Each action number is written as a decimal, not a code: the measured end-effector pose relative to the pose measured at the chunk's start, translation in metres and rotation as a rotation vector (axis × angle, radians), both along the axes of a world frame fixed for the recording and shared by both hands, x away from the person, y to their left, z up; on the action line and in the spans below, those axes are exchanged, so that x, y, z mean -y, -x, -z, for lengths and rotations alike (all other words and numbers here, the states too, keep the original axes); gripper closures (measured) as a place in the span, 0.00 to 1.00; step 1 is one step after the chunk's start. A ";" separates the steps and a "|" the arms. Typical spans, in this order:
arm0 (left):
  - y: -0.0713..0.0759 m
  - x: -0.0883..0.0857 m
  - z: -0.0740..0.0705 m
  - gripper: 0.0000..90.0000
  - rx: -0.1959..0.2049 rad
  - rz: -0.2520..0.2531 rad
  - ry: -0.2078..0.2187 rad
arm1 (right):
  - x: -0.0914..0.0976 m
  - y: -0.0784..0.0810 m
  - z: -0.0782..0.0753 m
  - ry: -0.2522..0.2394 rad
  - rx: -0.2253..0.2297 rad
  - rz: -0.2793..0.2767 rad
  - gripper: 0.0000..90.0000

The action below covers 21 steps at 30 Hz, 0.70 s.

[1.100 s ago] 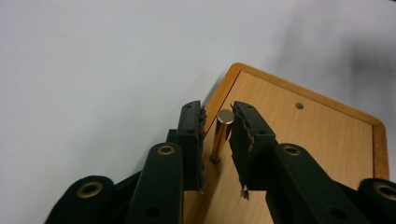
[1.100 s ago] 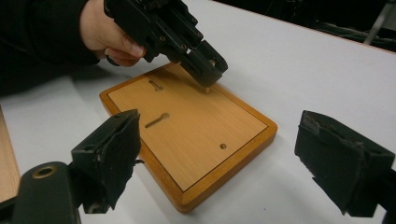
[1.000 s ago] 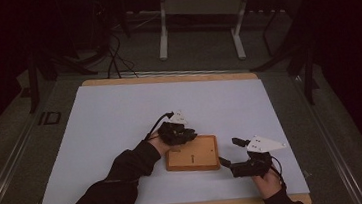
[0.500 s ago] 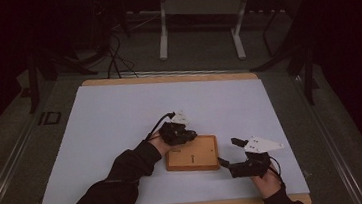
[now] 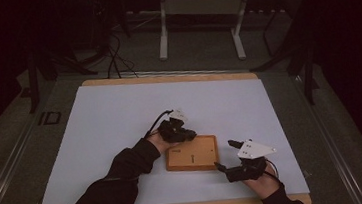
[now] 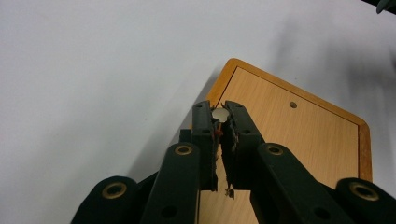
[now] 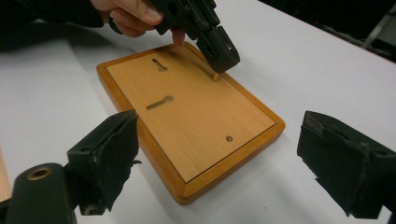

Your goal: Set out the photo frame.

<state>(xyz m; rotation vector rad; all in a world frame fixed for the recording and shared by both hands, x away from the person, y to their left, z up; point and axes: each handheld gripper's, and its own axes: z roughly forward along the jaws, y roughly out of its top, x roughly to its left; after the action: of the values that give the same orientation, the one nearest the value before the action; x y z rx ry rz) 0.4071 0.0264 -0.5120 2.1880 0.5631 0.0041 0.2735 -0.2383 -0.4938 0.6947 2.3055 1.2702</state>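
Board [image 5: 192,153] mid-table, open room all edges; left claw [image 6: 220,114] pinching peg [image 7: 215,76] near corner; right claw [image 7: 215,154] wide.

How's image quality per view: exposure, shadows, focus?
High view: dim, surroundings nearly black, white table and wooden board readable. Left gripper view: bright, board's dark shadow on the table, near jaws soft. Right gripper view: evenly lit, board sharp, foreground jaws blurred.
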 end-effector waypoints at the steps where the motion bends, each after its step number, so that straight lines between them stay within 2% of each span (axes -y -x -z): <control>1: -0.001 0.000 0.000 0.94 -0.003 0.005 -0.002 | 0.000 0.000 0.000 0.016 -0.001 -0.022 0.14; 5: -0.005 0.000 -0.002 0.94 -0.025 0.026 -0.010 | -0.002 0.004 -0.001 0.059 0.019 -0.046 0.15; 14: -0.013 -0.001 -0.002 0.94 -0.070 0.058 -0.012 | -0.019 0.016 0.007 0.258 0.124 -0.094 0.18; 21: -0.021 -0.003 0.000 0.94 -0.128 0.055 0.022 | -0.028 0.025 0.013 0.400 0.213 -0.111 0.23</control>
<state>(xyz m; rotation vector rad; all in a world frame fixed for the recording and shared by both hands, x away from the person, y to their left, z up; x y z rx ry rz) 0.4282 0.0295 -0.5117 2.1921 0.5715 -0.1721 0.2484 -0.2099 -0.5070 0.2845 2.3404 0.8367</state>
